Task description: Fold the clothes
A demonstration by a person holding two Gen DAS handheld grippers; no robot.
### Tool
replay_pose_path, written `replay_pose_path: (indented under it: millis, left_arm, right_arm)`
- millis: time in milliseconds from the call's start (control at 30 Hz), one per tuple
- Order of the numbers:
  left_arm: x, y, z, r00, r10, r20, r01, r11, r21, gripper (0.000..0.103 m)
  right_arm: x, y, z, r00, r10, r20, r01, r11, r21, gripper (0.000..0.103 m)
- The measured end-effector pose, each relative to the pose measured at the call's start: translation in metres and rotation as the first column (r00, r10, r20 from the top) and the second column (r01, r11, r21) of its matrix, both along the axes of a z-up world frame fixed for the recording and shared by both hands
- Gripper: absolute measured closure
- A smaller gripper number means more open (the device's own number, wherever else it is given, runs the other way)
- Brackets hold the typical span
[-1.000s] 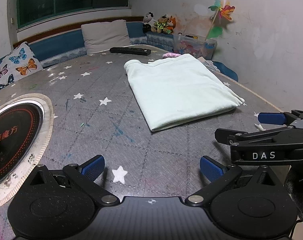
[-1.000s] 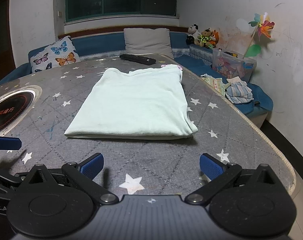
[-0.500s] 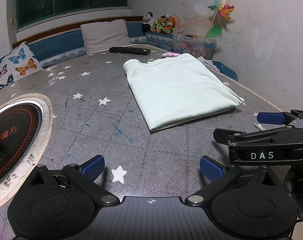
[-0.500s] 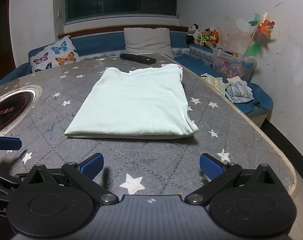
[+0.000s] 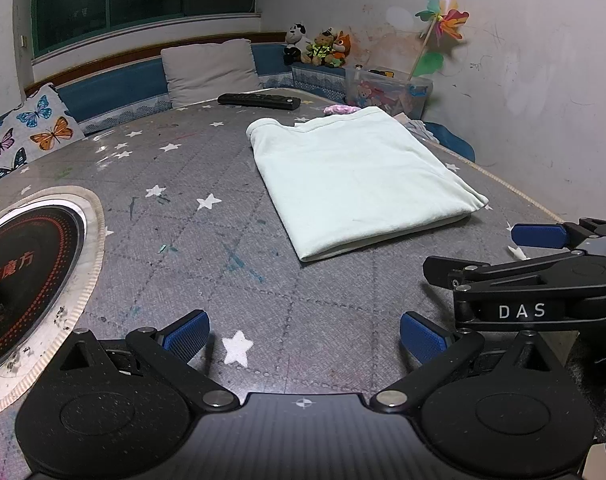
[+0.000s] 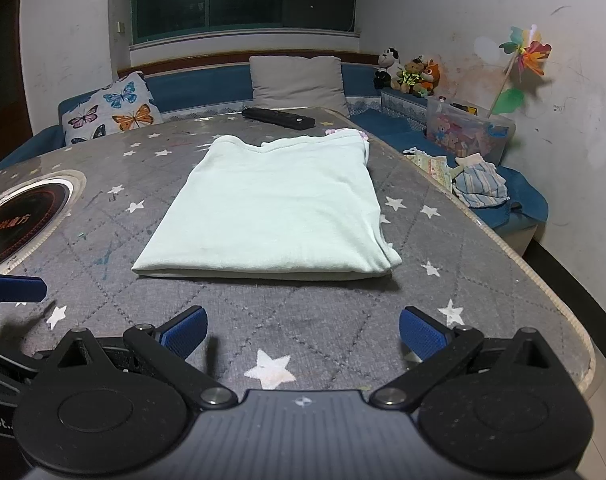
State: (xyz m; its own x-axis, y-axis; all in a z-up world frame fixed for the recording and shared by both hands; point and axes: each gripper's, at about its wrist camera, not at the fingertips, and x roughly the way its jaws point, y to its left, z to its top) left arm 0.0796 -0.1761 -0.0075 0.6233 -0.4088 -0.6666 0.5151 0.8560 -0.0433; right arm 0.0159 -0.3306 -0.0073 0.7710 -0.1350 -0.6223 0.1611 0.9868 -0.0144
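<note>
While the folded pale-green garment (image 6: pixel 271 208) lies flat on the star-quilted table (image 6: pixel 343 340), left gripper (image 5: pixel 303 332) and right gripper (image 6: pixel 303 330) hover nearby, jaws spread, empty.

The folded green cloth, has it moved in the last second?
No. The folded green cloth keeps its place against the remote and the table's stars.

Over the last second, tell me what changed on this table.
Nothing visibly changed. Both hand-held grippers, left and right, stay open and empty short of the folded pale green garment, which lies flat on the star-patterned table as before.
</note>
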Motion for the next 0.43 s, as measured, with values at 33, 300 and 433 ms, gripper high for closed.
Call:
replay_pose_path:
  millis: [33,300,433]
  left_arm:
    - [0.0002,-0.0002,-0.0001,1.0,0.0,0.0,0.0,1.0,0.0,0.0]
    - [0.0019,0.0011,-0.0004,1.0,0.006,-0.001,-0.006,1.0,0.001,0.0]
    - [0.0024,0.0014,-0.0003,1.0,0.003,-0.005,-0.003,1.0,-0.001,0.0]
  right_arm:
    - [0.0,0.0001,0.0,1.0,0.0,0.0,0.0,1.0,0.0,0.0]
    - [-0.0001,-0.0001,-0.0001,1.0,0.0,0.001,0.0,1.0,0.001,0.0]
    - [0.0004,0.0007,0.0001,1.0,0.0,0.001,0.0,1.0,0.0,0.0]
